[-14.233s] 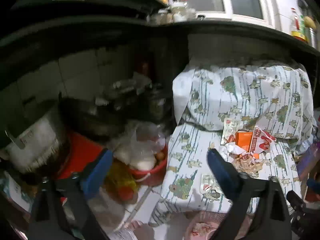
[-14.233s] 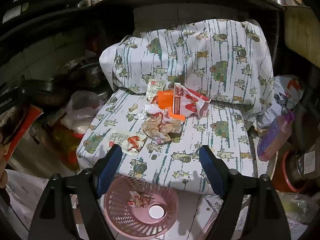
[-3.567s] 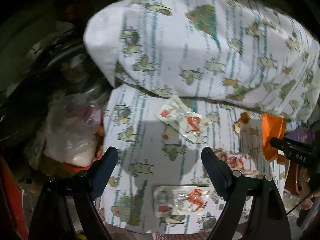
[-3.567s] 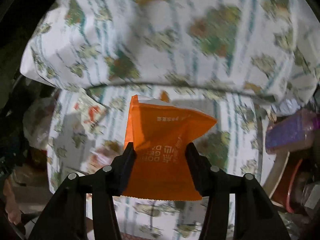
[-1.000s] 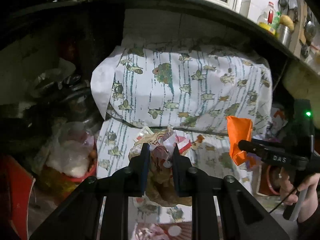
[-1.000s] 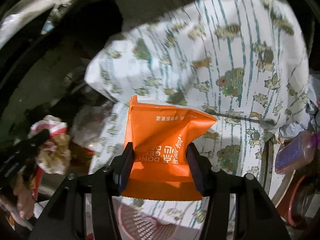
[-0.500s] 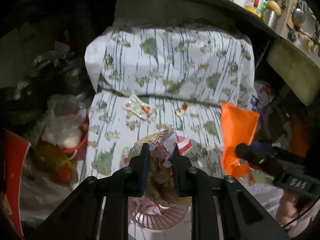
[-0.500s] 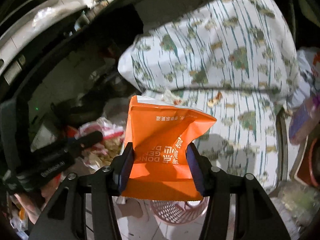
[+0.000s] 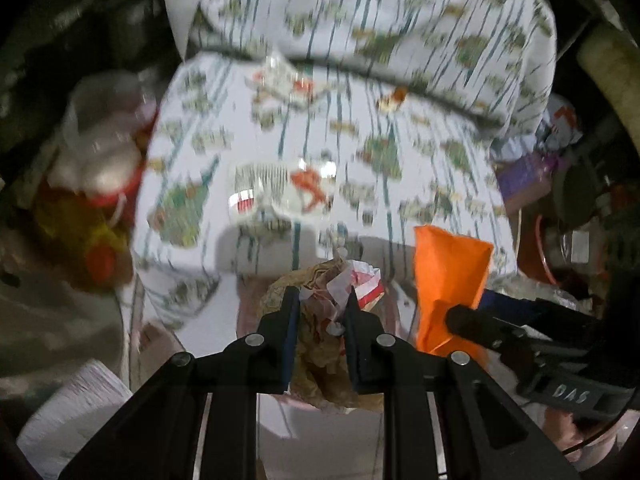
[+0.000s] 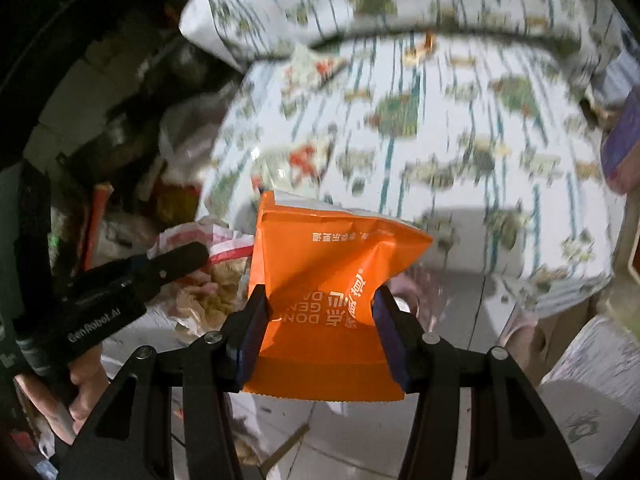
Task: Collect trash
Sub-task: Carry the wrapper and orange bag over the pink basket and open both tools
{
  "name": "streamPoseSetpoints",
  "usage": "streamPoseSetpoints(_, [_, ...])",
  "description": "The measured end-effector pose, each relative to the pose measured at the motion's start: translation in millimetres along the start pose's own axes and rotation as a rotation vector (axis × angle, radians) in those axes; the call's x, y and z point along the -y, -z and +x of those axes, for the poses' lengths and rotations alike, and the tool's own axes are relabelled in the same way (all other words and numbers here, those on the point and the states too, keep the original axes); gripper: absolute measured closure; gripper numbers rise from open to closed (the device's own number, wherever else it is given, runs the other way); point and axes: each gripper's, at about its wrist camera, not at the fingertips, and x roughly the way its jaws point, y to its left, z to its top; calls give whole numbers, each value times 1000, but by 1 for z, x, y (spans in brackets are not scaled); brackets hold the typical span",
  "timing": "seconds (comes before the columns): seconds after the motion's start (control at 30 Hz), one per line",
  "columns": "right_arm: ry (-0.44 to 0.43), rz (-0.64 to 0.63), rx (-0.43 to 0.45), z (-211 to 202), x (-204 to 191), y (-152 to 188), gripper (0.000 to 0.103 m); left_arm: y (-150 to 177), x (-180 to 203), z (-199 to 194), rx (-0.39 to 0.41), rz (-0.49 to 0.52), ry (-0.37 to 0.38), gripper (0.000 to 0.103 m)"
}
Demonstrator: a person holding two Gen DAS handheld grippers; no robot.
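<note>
My left gripper [image 9: 320, 300] is shut on a crumpled wad of brown paper and red-and-white wrappers [image 9: 332, 320], held in front of the cloth-covered seat [image 9: 400, 184]. My right gripper [image 10: 320, 300] is shut on an orange snack packet [image 10: 332, 276], which also shows in the left wrist view [image 9: 448, 280]. The left gripper and its wad show in the right wrist view [image 10: 192, 264]. Two clear sauce sachets [image 9: 280, 192] [image 9: 288, 80] and a small crumb [image 9: 394, 96] lie on the seat. The pink basket is mostly hidden behind the wad.
A clear plastic bag over a red tub [image 9: 104, 152] stands left of the seat. A purple container [image 9: 528, 176] and dark pots are on the right. White sacks [image 10: 588, 400] lie on the tiled floor near the front.
Both grippers have dropped lower and tilted down toward the floor in front of the seat, each still holding its trash. The view is blurred by motion.
</note>
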Motion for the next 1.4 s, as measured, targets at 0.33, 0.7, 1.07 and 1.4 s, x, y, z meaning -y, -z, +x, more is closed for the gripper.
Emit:
streamPoseSetpoints(0.33, [32,0,-146,54,7,11,48,17,-22,50,-145,-28,-7,81])
streamPoseSetpoints(0.7, [68,-58,-158,63,-4,12,42,5,-23,30,-30,13,-118,40])
streamPoseSetpoints(1.07, [70,-61,-97,50,-9,8,28,-7,-36,-5,109,-20,-188,23])
streamPoseSetpoints(1.4, [62,-66,13,34,-19,3,19,-11,-35,-34,187,-15,-185,23])
